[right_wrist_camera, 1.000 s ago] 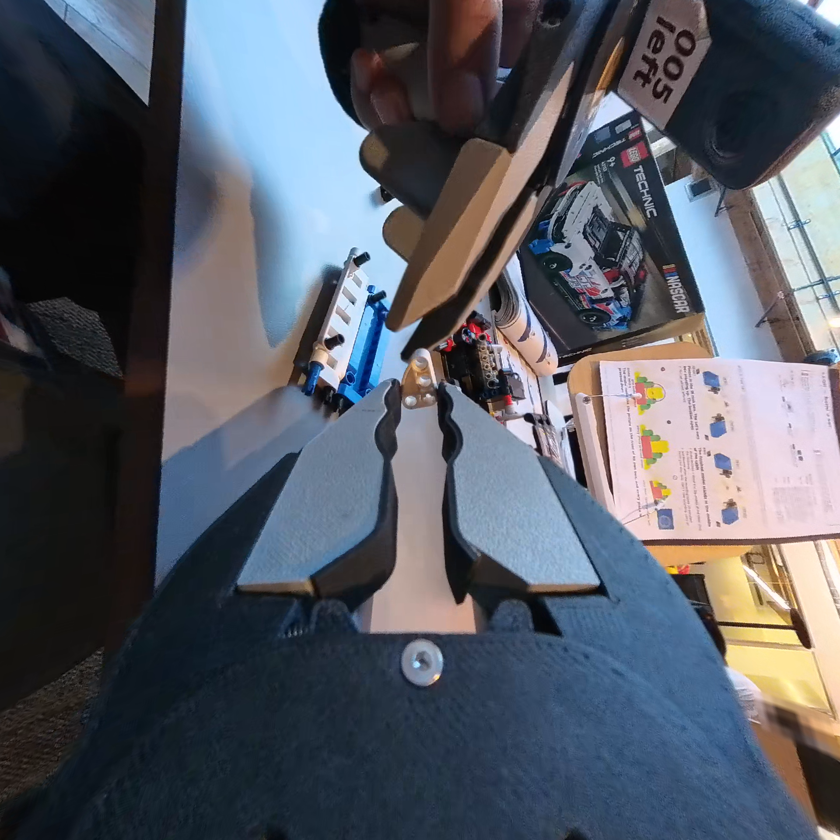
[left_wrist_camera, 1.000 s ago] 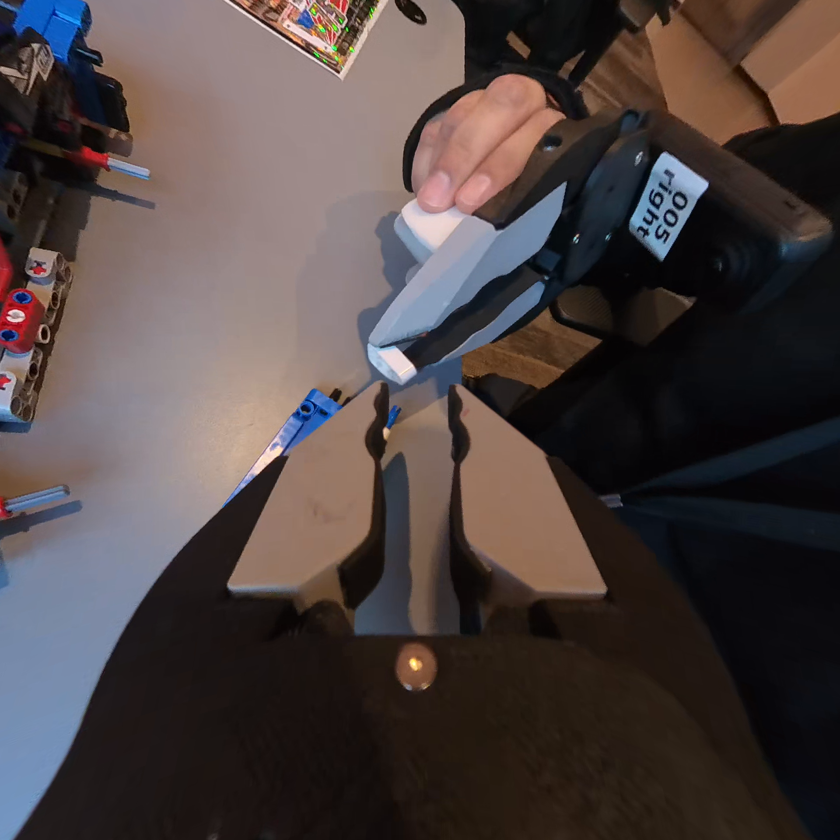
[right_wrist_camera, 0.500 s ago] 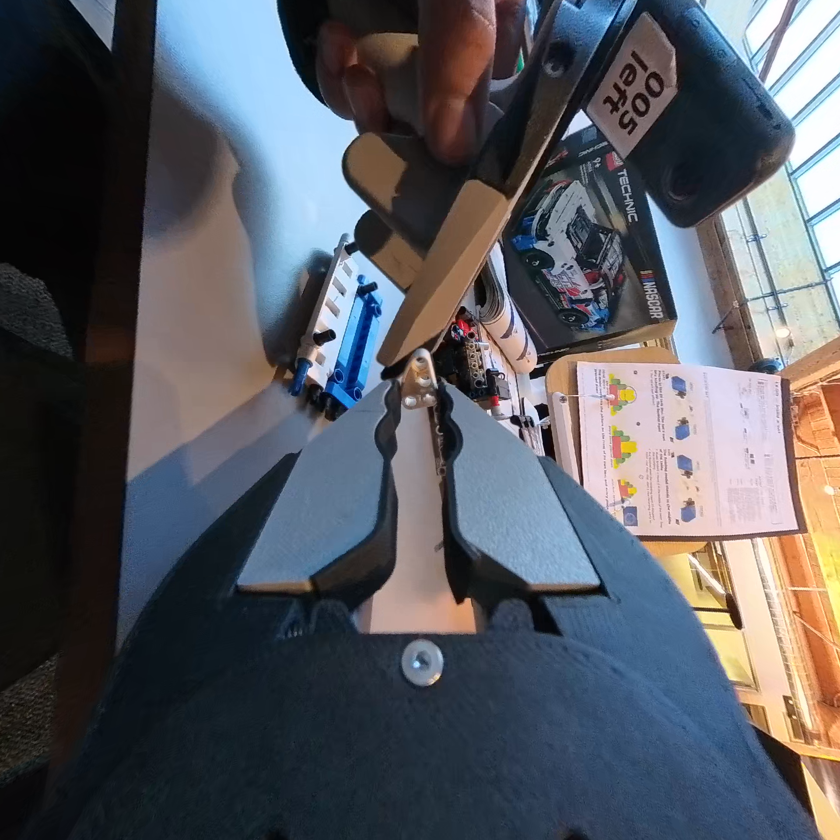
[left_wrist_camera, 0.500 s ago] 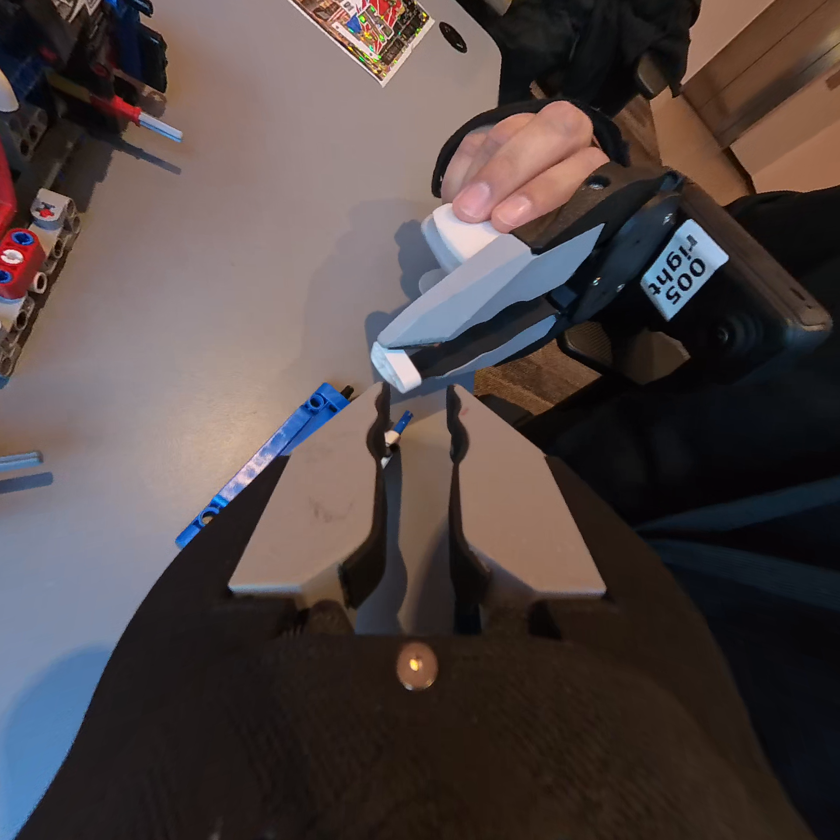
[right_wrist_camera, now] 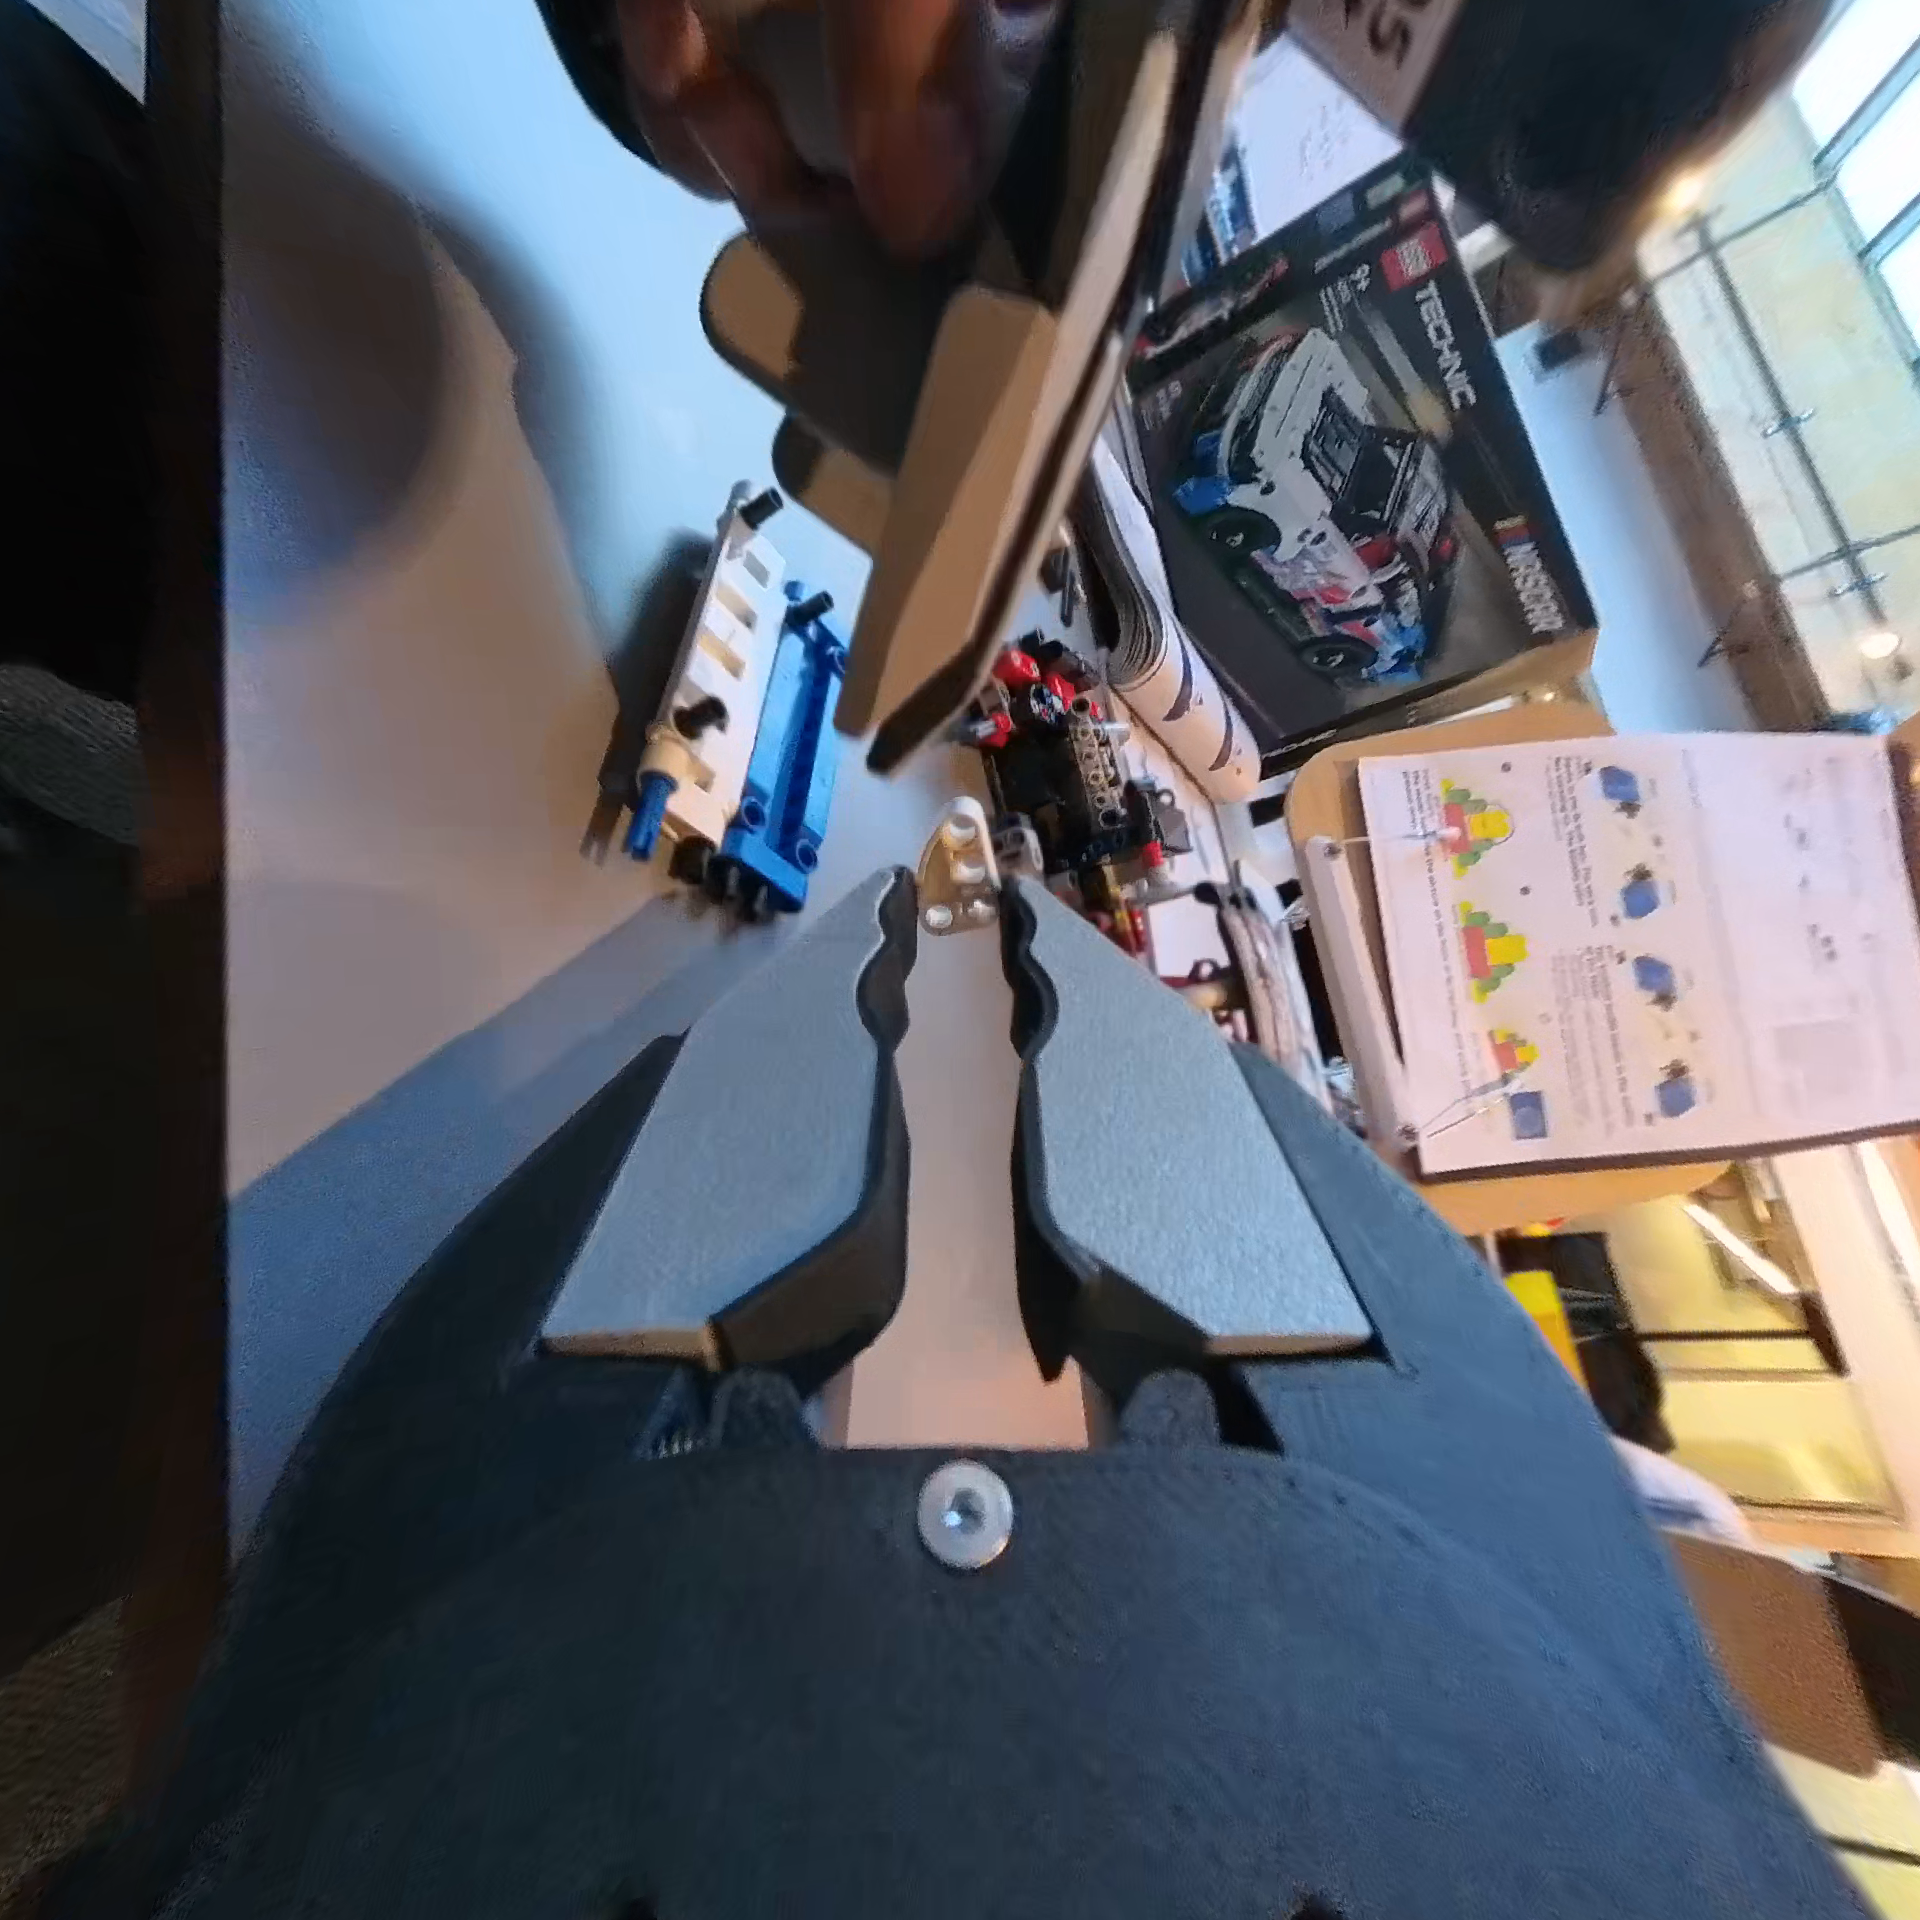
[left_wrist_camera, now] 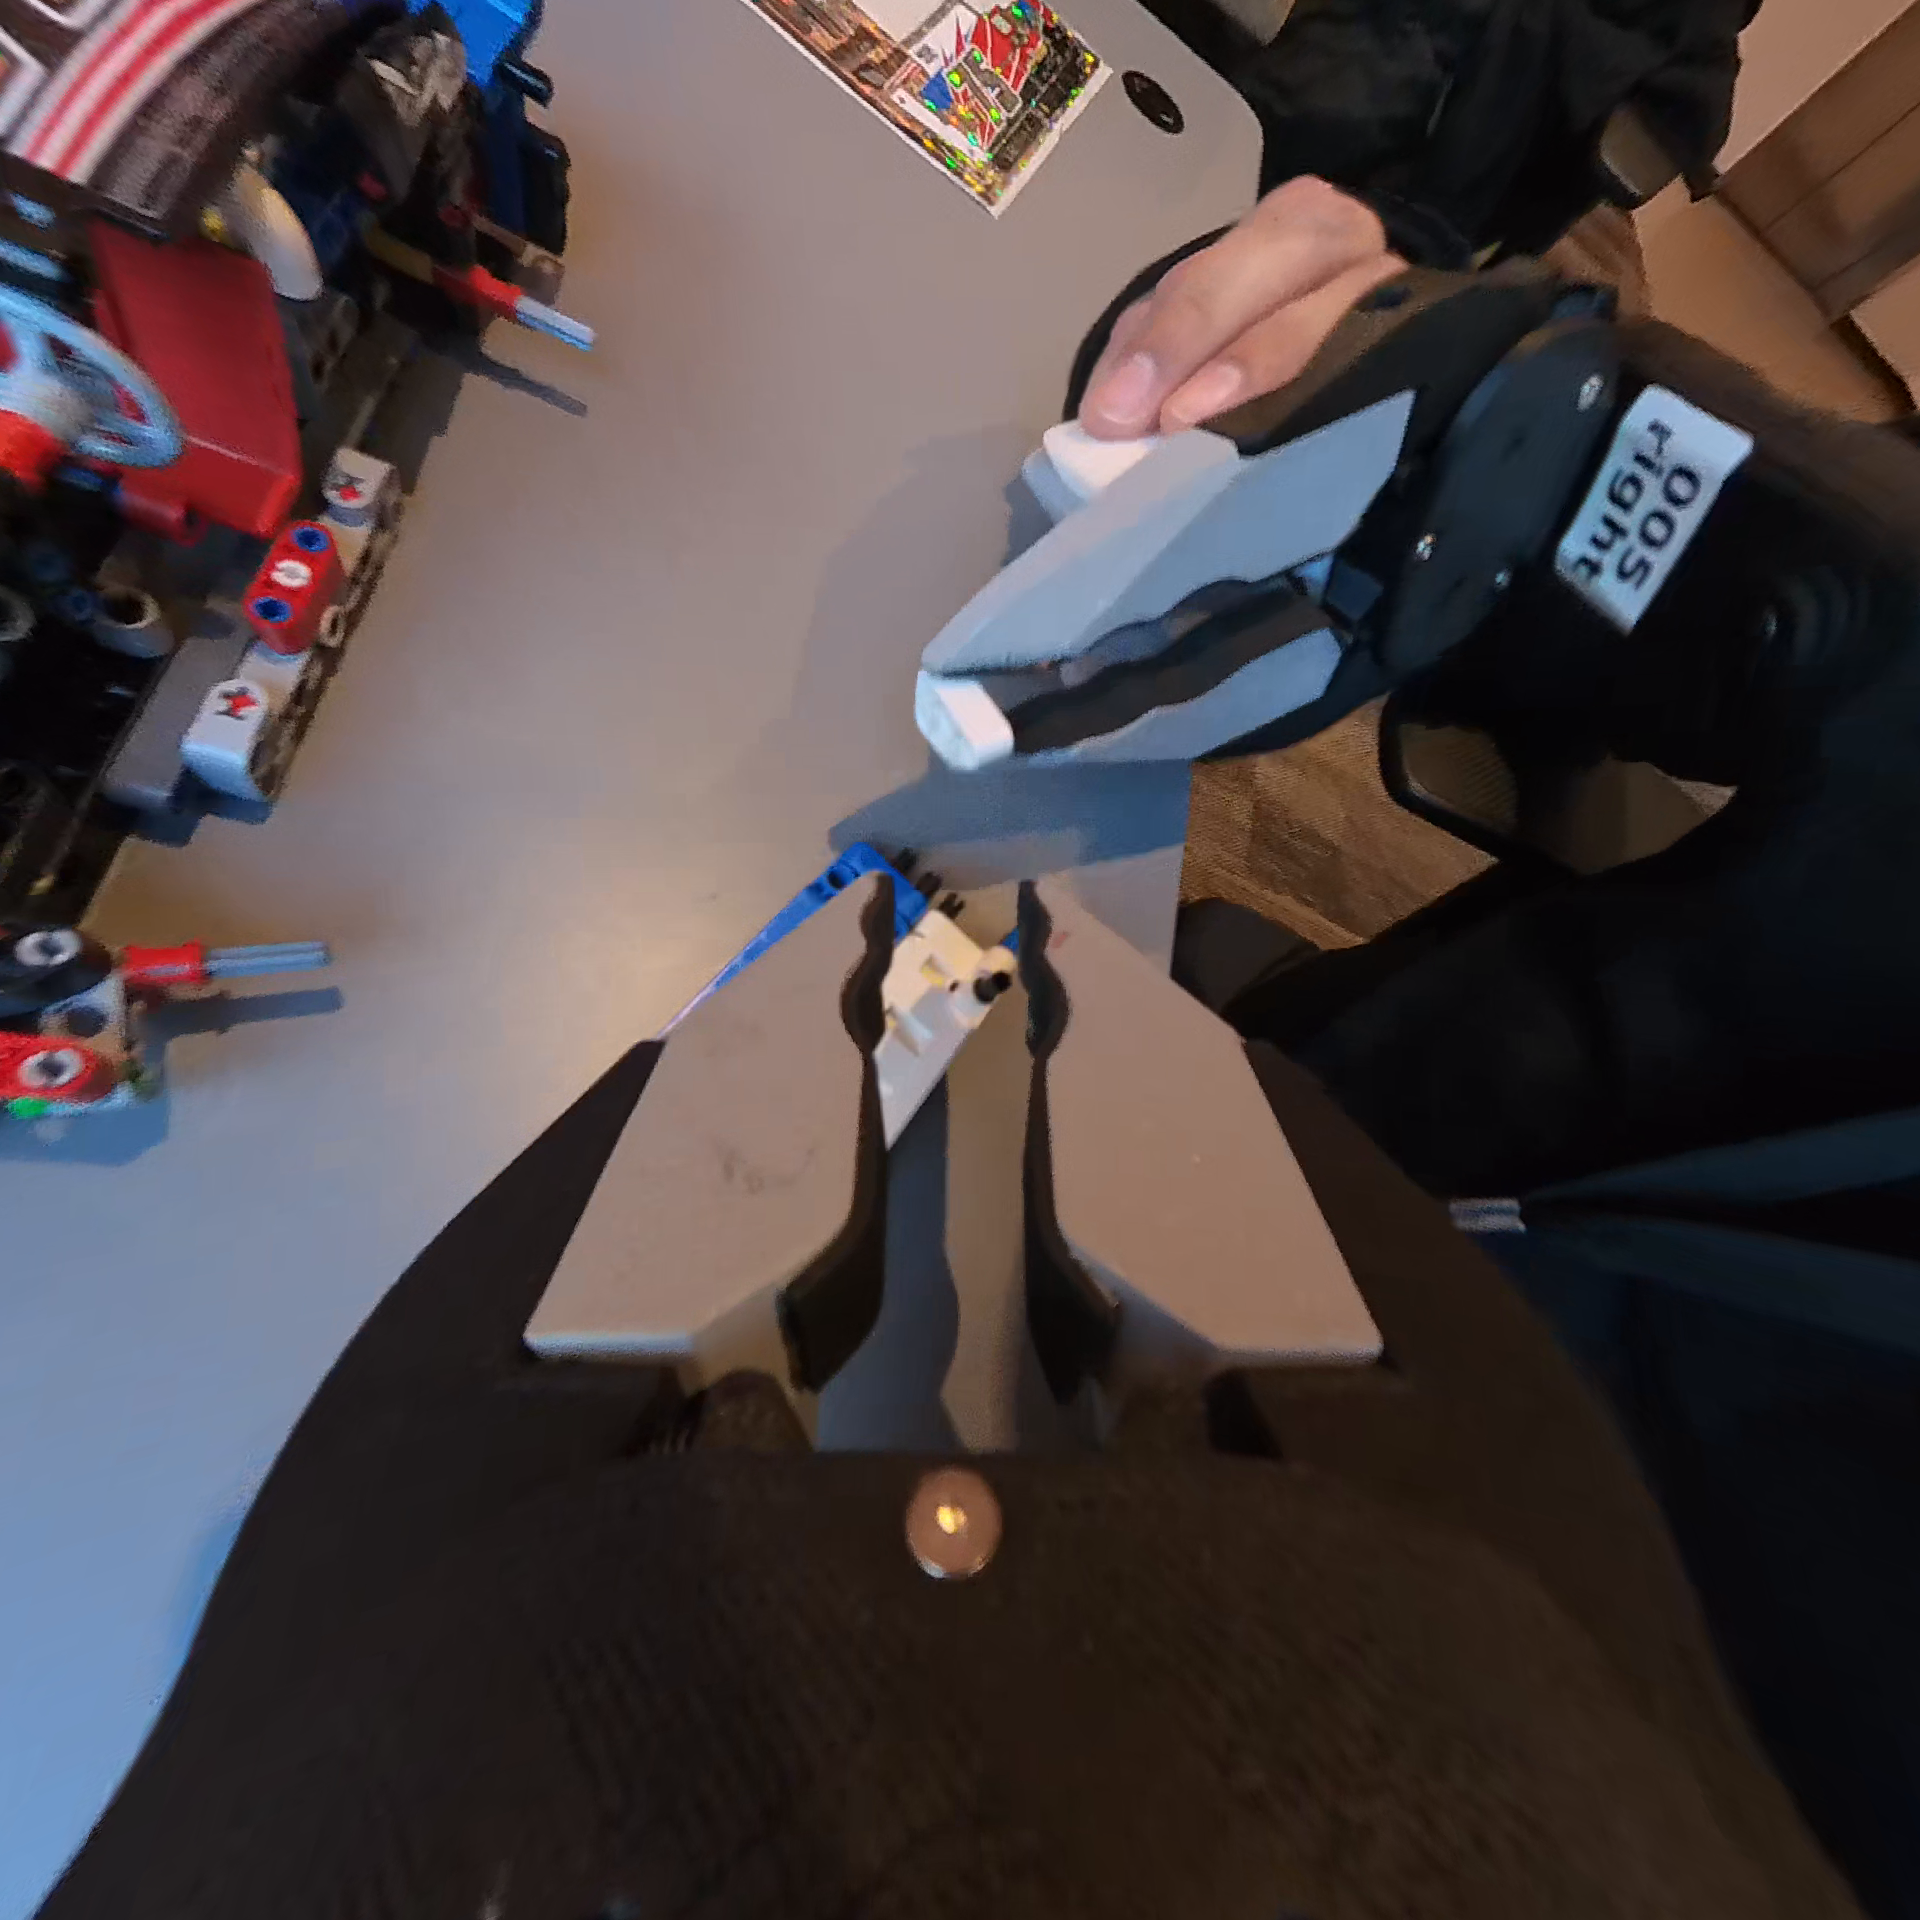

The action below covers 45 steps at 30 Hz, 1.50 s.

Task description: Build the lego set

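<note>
Two grippers meet over the near edge of a pale grey counter [left_wrist_camera: 644, 623] strewn with lego. At the far left of the left wrist view stands a partly built model [left_wrist_camera: 156, 416] in red, black, blue and grey, and nearer the camera a small red and grey piece with a grey axle [left_wrist_camera: 156, 966] lies on its own. A printed sticker sheet [left_wrist_camera: 956, 83] sits at the far edge of the counter. In the middle of that view the left gripper [left_wrist_camera: 951, 914] is released, its two fingers apart with nothing between them, held above a blue and white assembly [left_wrist_camera: 925, 987] lying flat on the counter near its edge. To the right, a person's hand [left_wrist_camera: 1226, 312] holds the right gripper [left_wrist_camera: 966, 717], clenched on a small white piece [left_wrist_camera: 961, 722] that juts from its tip. In the right wrist view the blue and white assembly [right_wrist_camera: 727, 717] lies left of centre, black pins standing out of it, with the left gripper [right_wrist_camera: 883, 727] above it. The right gripper [right_wrist_camera: 958, 883] pinches the small white piece [right_wrist_camera: 958, 873], a flat part with round holes, at its fingertips. Beyond it lie the partly built model [right_wrist_camera: 1060, 769], then the dark set box [right_wrist_camera: 1361, 457] showing a white car, and at the right a sheet of building pictures [right_wrist_camera: 1642, 945] on a wooden stand.
</note>
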Available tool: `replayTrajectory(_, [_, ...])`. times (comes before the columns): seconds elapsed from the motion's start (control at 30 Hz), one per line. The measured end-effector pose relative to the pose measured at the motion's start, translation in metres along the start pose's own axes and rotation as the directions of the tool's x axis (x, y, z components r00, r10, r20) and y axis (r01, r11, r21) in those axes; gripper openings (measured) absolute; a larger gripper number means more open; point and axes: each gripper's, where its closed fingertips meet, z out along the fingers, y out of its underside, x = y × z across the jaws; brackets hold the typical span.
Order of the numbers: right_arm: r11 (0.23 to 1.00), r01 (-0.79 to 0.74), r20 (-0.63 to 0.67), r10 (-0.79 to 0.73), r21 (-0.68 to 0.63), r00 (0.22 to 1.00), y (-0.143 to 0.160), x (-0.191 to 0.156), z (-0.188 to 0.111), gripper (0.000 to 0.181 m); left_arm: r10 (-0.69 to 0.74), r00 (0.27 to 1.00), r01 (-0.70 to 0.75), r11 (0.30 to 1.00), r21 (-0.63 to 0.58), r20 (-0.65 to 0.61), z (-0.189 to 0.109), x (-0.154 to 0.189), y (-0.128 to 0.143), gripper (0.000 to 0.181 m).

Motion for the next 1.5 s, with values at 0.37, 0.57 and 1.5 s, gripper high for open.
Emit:
replayTrajectory(0.37, [0.984,-0.179,0.018,0.178,0.024,0.984,0.019,0.015,-0.013,0.014,0.061,0.998,-0.061,0.998,-0.031,0.016,-0.017,-0.004,0.000,0.019])
replayTrajectory(0.57, [1.000,-0.027,0.047,0.027,-0.005,0.999,0.011,-0.005,-0.006,0.014,0.054,0.998,-0.055,0.997,-0.055,-0.019,-0.001,0.007,0.003,0.018])
replayTrajectory(1.5, [0.999,-0.029,0.034,0.028,0.017,0.999,0.000,-0.005,0.003,0.014,0.123,0.991,-0.121,0.992,0.035,-0.059,-0.002,0.002,0.003,0.024])
